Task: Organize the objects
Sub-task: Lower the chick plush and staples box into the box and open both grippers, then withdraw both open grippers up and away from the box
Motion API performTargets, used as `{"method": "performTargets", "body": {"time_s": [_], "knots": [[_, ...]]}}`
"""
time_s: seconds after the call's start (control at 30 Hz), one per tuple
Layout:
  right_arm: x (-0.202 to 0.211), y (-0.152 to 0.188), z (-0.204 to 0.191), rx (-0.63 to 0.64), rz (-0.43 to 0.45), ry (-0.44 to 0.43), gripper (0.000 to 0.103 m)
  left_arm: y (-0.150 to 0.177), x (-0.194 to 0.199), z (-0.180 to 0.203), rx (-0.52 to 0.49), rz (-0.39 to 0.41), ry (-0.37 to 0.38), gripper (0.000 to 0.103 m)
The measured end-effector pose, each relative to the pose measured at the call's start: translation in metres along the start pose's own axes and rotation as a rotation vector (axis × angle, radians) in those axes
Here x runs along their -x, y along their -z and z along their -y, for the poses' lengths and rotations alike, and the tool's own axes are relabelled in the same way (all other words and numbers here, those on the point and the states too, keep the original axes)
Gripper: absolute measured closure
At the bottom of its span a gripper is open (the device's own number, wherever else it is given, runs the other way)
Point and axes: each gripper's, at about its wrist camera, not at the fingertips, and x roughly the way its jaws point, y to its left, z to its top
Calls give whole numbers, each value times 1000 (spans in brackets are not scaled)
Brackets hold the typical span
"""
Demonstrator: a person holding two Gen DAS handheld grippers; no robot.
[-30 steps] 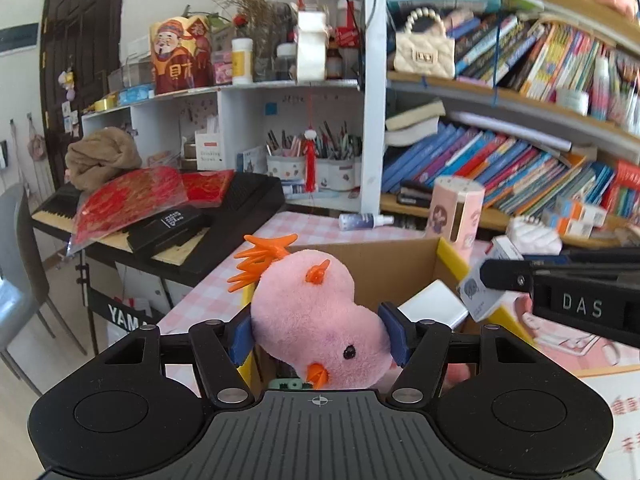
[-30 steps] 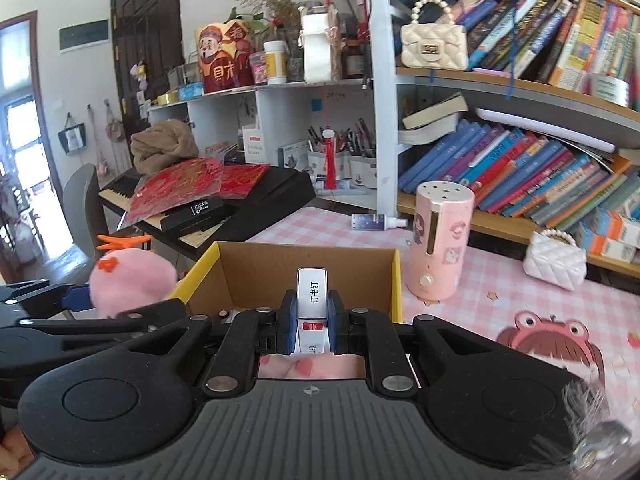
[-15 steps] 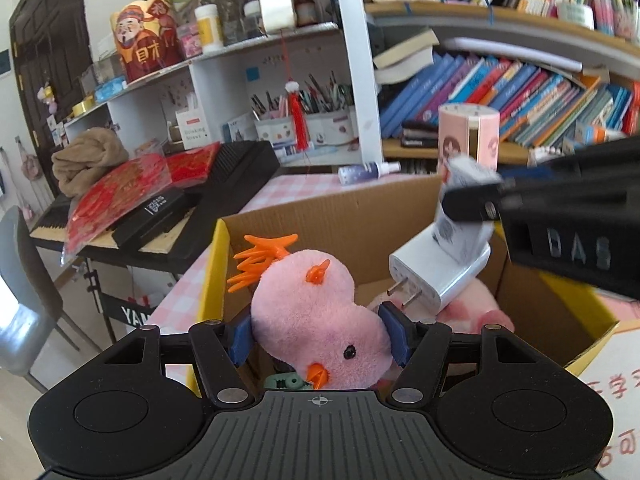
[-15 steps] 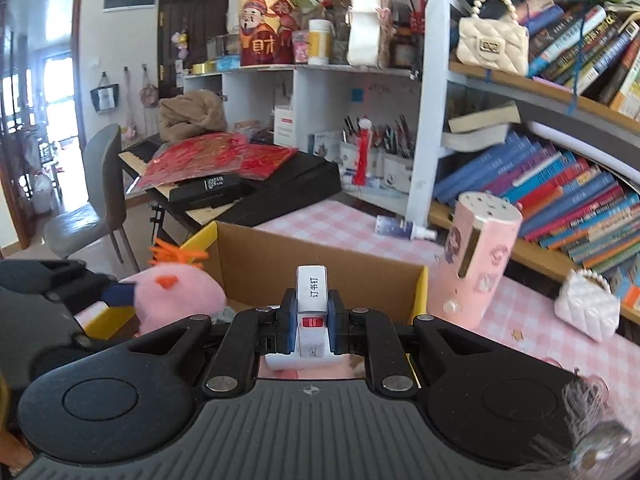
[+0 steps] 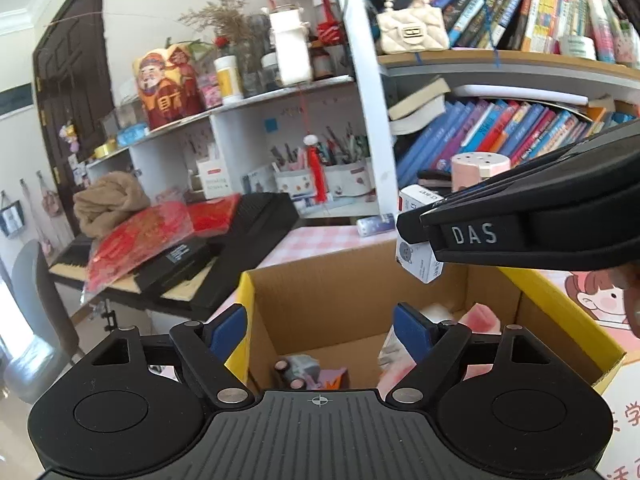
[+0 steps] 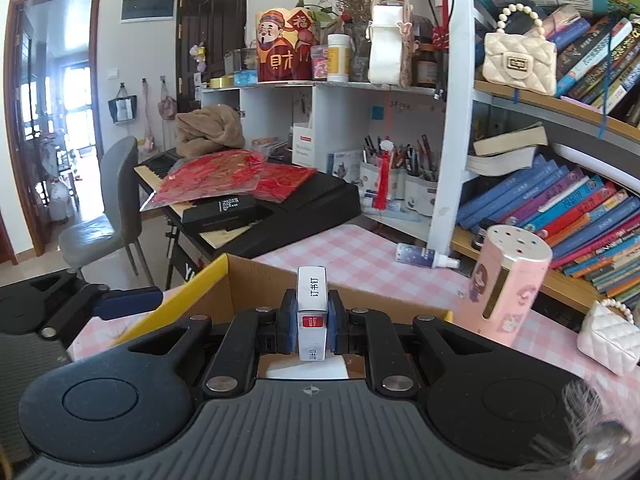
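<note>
My left hand-held gripper (image 5: 318, 326) has just been opening and stands wide, nothing between its pads, low in the frame over the cardboard box (image 5: 352, 280). My right hand-held gripper (image 6: 313, 322) clamps the small staple box (image 6: 312, 312) at centre frame, above the box's near edge. I should carry it further over the opening before I let go.
</note>
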Motion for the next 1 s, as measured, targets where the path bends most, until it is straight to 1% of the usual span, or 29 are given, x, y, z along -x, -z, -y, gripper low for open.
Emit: {"method": "performTargets", "body": {"time_s": [0.07,0.27,0.37,0.43,0.53,0.63,0.73,0.8,0.83,0.97,1.0], "knots": [[-6,-1,-1,6,-16,-8,89,1,0,-3,14,-20,-5,17],[-29,5,-4,6,-99,-26,89,6,3,-9,38,-49,-23,16],[-43,11,-5,4,-191,-28,89,9,6,-10,42,-53,-24,15],[-52,18,-4,-3,-268,-29,89,10,7,-11,40,-63,-26,15],[-57,29,-5,-14,-333,-21,89,14,10,-12,53,-70,-22,14],[-53,34,-6,-14,-327,-11,89,16,13,-12,59,-75,-14,14],[-48,33,-6,-42,-321,-2,89,17,19,-13,54,-63,-8,14],[-42,30,-6,-53,-294,3,86,17,24,-15,57,-54,-5,14],[-37,29,-6,-55,-278,5,82,17,26,-16,59,-50,-4,14],[-18,22,-11,-71,-224,30,80,17,40,-22,70,-31,1,13],[-12,20,-12,-76,-210,37,78,17,44,-24,73,-26,3,13]]}}
